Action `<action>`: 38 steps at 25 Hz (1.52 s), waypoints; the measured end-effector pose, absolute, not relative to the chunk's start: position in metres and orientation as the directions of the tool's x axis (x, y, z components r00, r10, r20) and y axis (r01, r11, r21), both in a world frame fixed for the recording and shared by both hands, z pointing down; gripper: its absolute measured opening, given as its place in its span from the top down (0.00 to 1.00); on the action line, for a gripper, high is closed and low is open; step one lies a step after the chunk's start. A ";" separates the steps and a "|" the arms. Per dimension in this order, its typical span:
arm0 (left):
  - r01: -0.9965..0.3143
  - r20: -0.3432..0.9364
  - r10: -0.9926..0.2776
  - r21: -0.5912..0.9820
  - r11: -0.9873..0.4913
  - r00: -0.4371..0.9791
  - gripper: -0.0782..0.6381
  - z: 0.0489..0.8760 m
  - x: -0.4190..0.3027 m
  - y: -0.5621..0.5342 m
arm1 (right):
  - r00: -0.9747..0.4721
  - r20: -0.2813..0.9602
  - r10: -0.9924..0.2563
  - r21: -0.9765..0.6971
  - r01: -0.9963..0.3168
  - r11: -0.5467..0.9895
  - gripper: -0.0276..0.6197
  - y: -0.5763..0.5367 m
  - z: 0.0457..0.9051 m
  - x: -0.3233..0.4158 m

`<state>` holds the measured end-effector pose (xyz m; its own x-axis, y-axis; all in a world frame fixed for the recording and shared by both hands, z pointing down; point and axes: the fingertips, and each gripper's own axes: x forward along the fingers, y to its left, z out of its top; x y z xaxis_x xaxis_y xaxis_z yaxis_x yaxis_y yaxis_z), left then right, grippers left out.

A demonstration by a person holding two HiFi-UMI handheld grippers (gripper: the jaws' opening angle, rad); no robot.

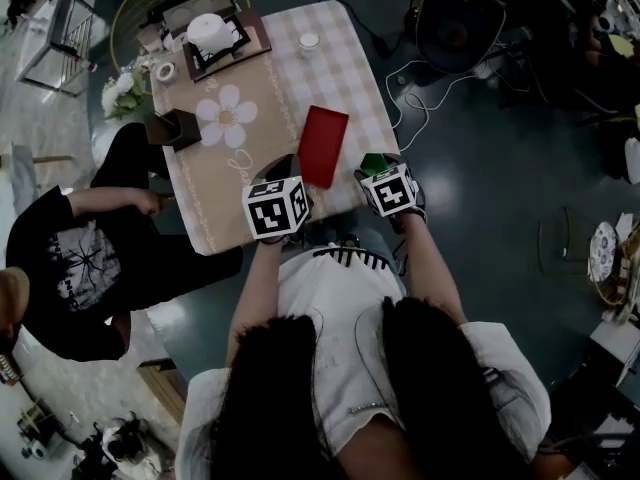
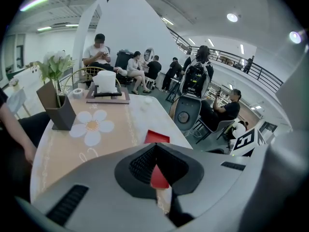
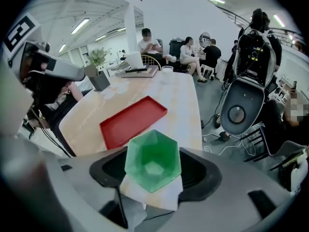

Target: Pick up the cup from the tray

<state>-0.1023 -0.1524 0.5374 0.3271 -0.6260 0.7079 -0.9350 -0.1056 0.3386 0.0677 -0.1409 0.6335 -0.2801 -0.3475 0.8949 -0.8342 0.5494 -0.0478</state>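
Jaws of the right gripper (image 3: pixel 154 170) press on a green cup (image 3: pixel 153 161), one jaw on each side. The cup has six flat sides and its open top faces the camera. It is off the red tray (image 3: pixel 133 121) and held in the air near the tray's close end. In the head view the cup (image 1: pixel 373 163) is just to the right of the tray (image 1: pixel 323 145), over the near right corner of the table (image 1: pixel 345 68).

Jaws of the left gripper (image 2: pixel 155 151) are together at their tips, with nothing between them. A bit of the red tray shows through the small gap below the tips. This gripper is over the near edge of the table, to the left of the tray.

The table has a checked cloth. A tan runner (image 1: pixel 240 118) with a big white flower (image 1: pixel 226 116) printed on it lies along it. A dark vase (image 2: pixel 58 111) with white flowers stands on the runner's left side. At the far end a white roll (image 1: pixel 210 30) sits on a dark board. A person in a black shirt (image 1: pixel 75 263) sits at the table's left side.
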 end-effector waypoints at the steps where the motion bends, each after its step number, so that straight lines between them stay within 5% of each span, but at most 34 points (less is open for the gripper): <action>1: -0.934 0.708 -0.624 0.342 -0.105 0.330 0.88 0.538 -0.102 -0.152 | -0.284 0.894 -0.348 -0.049 -0.832 0.553 0.47 -0.141 0.634 0.068; 11: -0.926 0.706 -0.615 0.357 -0.121 0.352 0.88 0.541 -0.088 -0.150 | -0.305 0.888 -0.345 -0.060 -0.819 0.570 0.47 -0.137 0.635 0.065; 19: -0.935 0.714 -0.621 0.344 -0.091 0.323 0.88 0.543 -0.094 -0.145 | -0.387 0.844 -0.371 -0.110 -0.802 0.587 0.37 -0.139 0.619 0.060; 38: -0.921 0.643 -0.677 0.365 -0.138 0.357 0.88 0.511 -0.068 -0.141 | -0.650 0.537 -0.538 -0.274 -0.737 0.618 0.38 -0.139 0.494 0.044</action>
